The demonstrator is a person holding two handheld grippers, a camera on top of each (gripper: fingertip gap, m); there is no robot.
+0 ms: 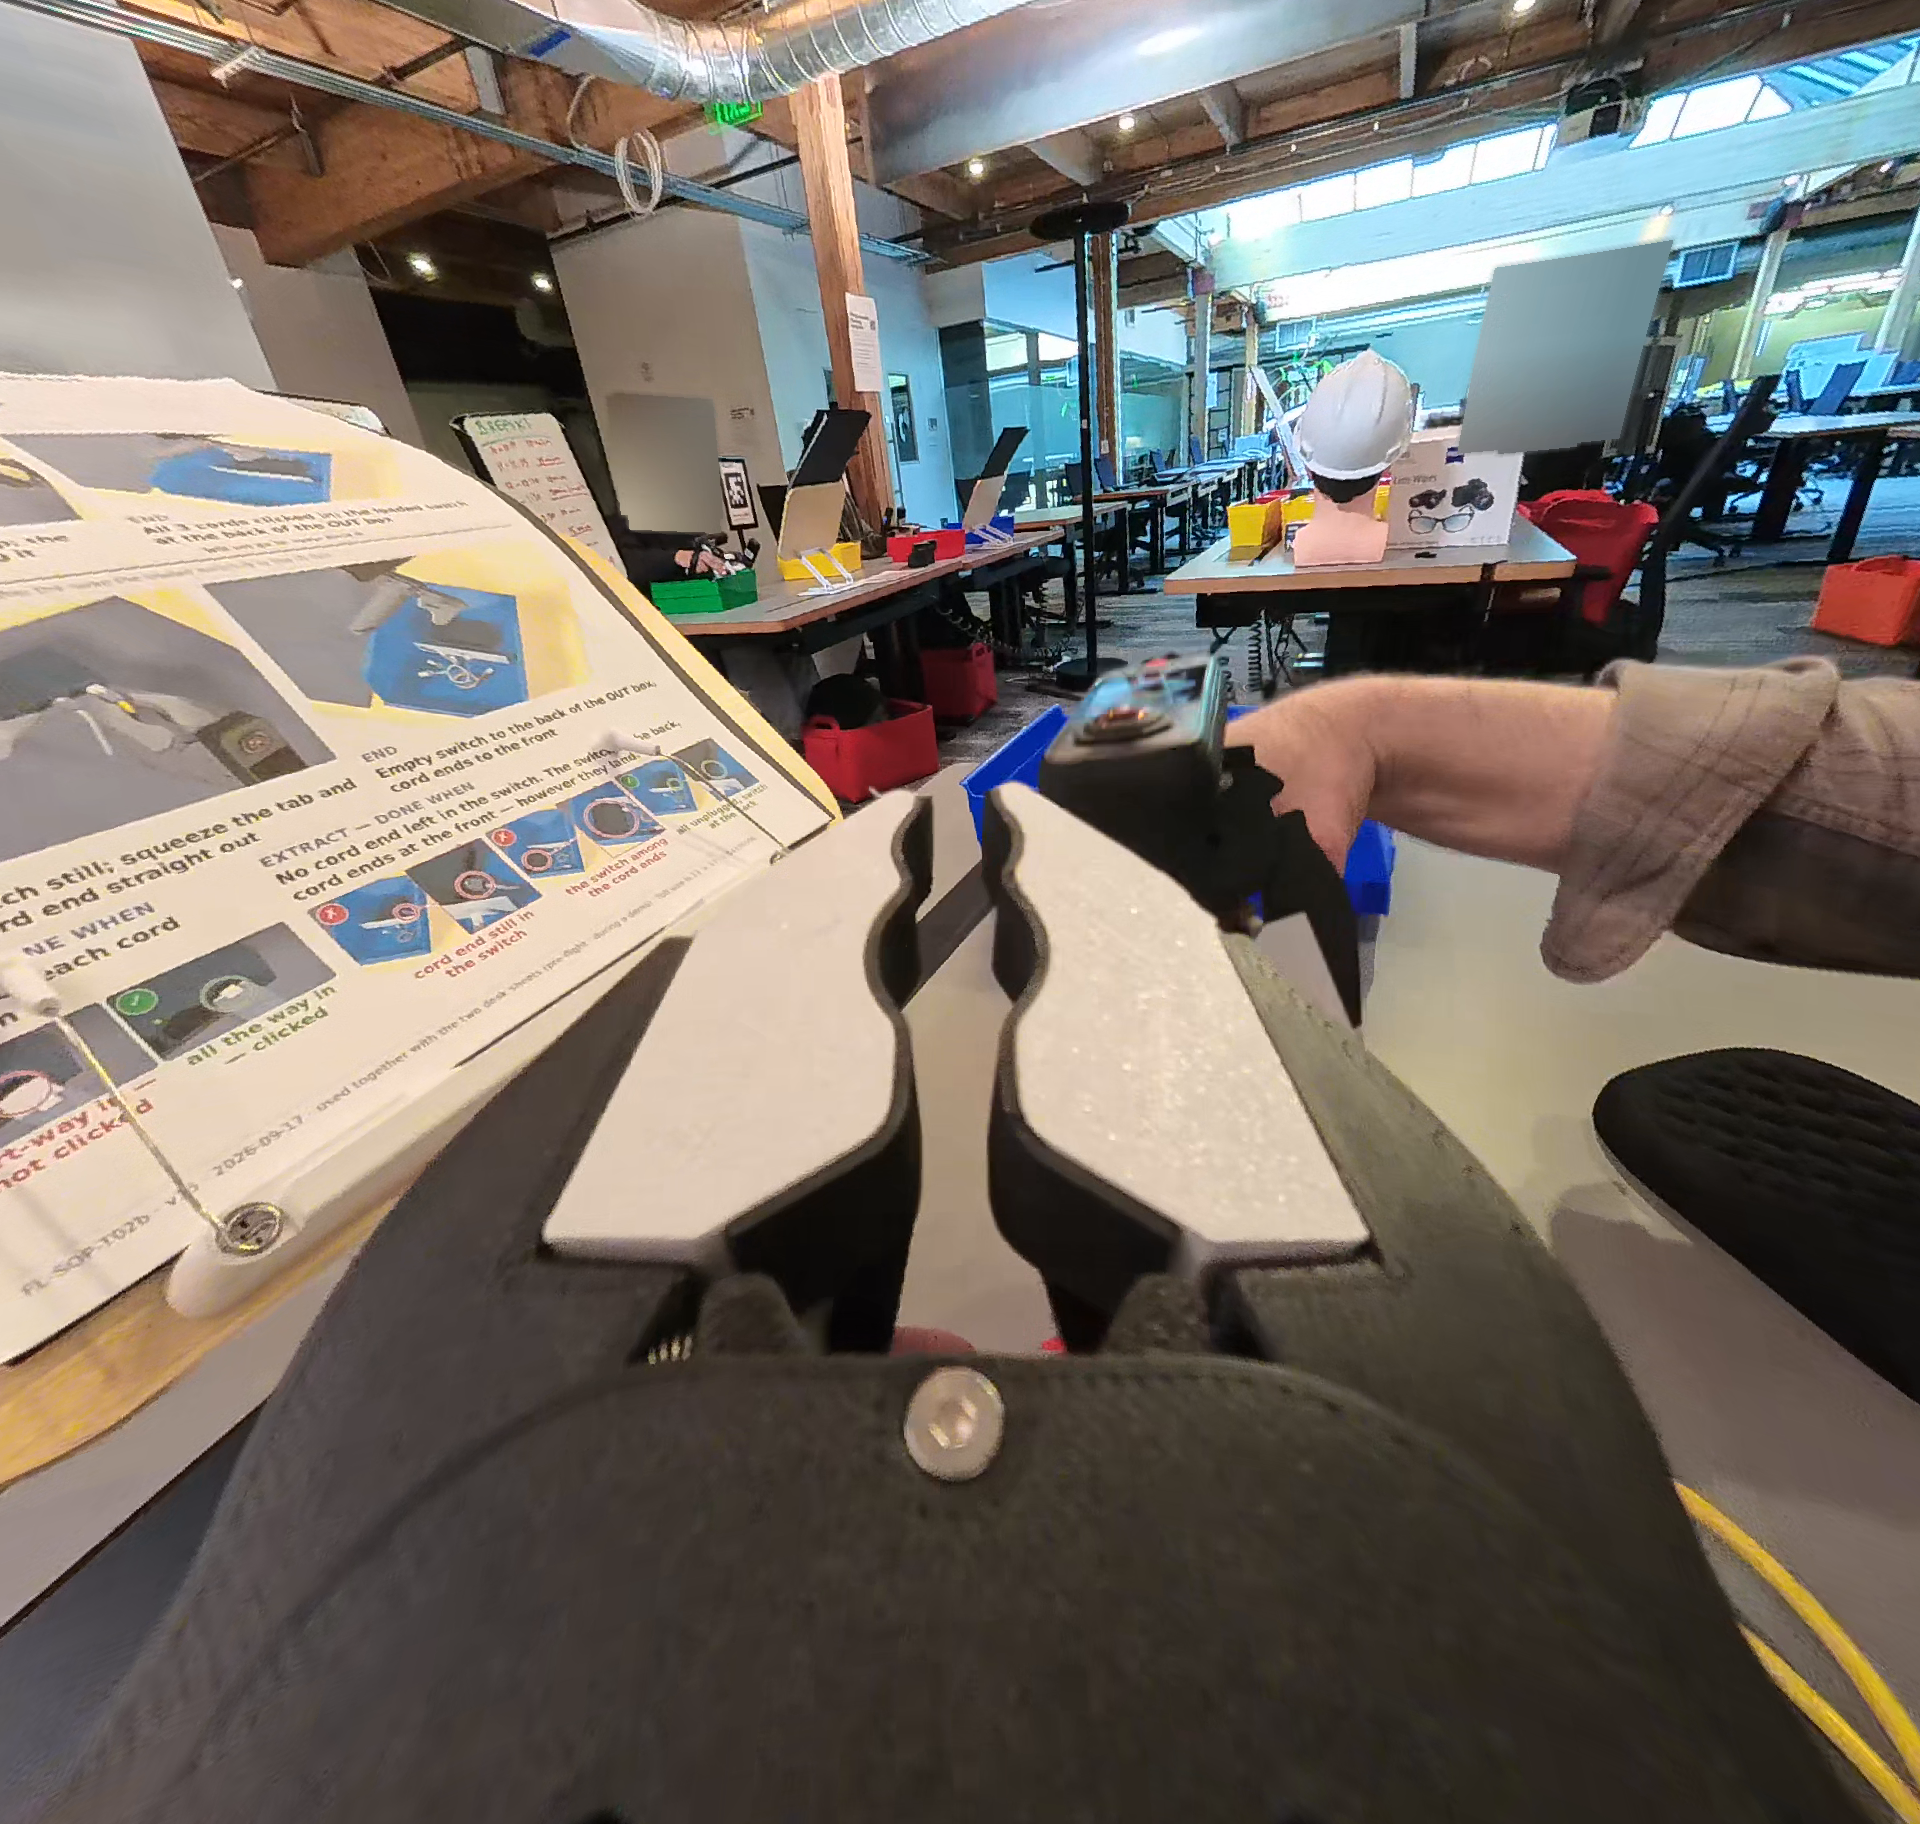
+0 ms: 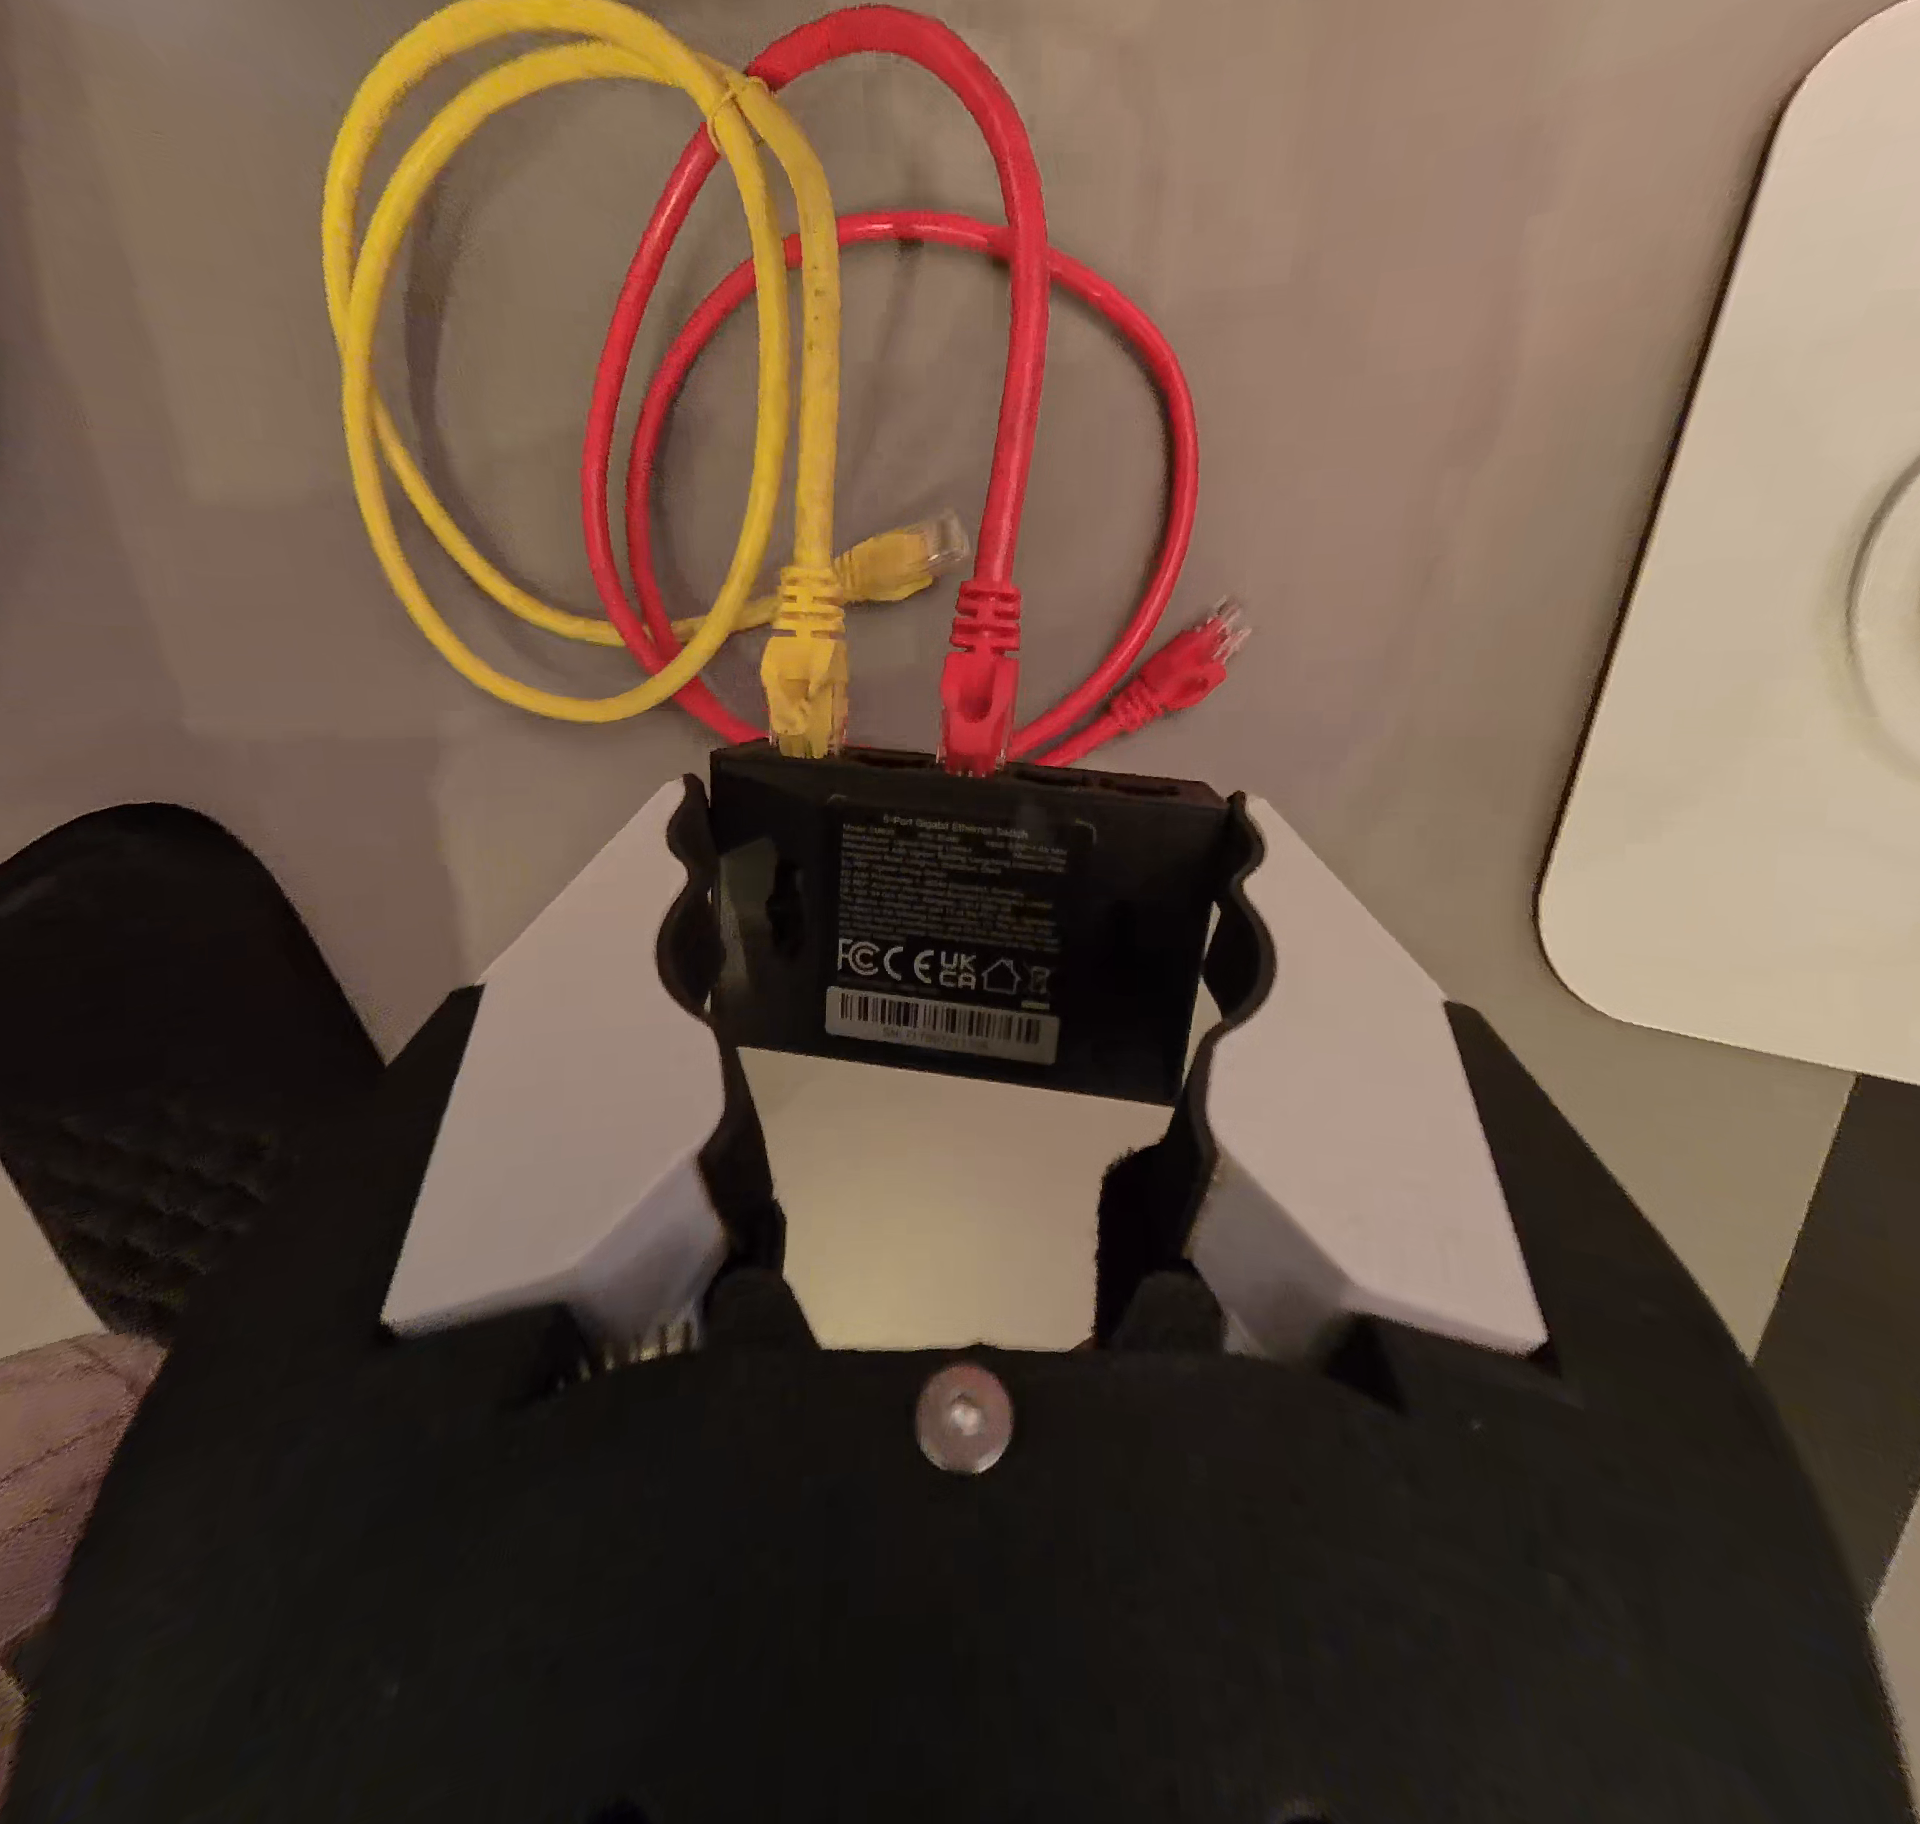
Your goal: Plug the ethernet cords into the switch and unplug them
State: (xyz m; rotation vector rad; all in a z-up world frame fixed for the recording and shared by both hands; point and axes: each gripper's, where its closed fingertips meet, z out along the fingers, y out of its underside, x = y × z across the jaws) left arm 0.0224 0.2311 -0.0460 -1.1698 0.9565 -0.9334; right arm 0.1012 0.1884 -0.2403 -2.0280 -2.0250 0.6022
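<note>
Switch (image 2: 956, 933) first: the small black box sits clamped by its two short sides in the right gripper (image 2: 961, 927), label side up toward the camera, its port row pointing away at the pale table (image 2: 1351, 320). Two plugs are seated in that row, the yellow cord (image 2: 561, 361) at the far left port and the red cord (image 2: 1023, 320) near the middle, and each cord's free end lies loose on the table just beyond the box (the red one off to the right, the yellow one crossing behind its own seated plug). The left gripper (image 1: 954, 818) is raised and turned toward the room beside an instruction sheet (image 1: 312, 787); its jaws stand narrow, a thin gap between them, holding nothing. As I judge it, unplugging is the likely trouble. Pulling a boot without pressing its latch could drag the switch out of the grip or twist it askew, since only the edges are held. The overlapping coils could also snag, so one cord may tug the other along.
</note>
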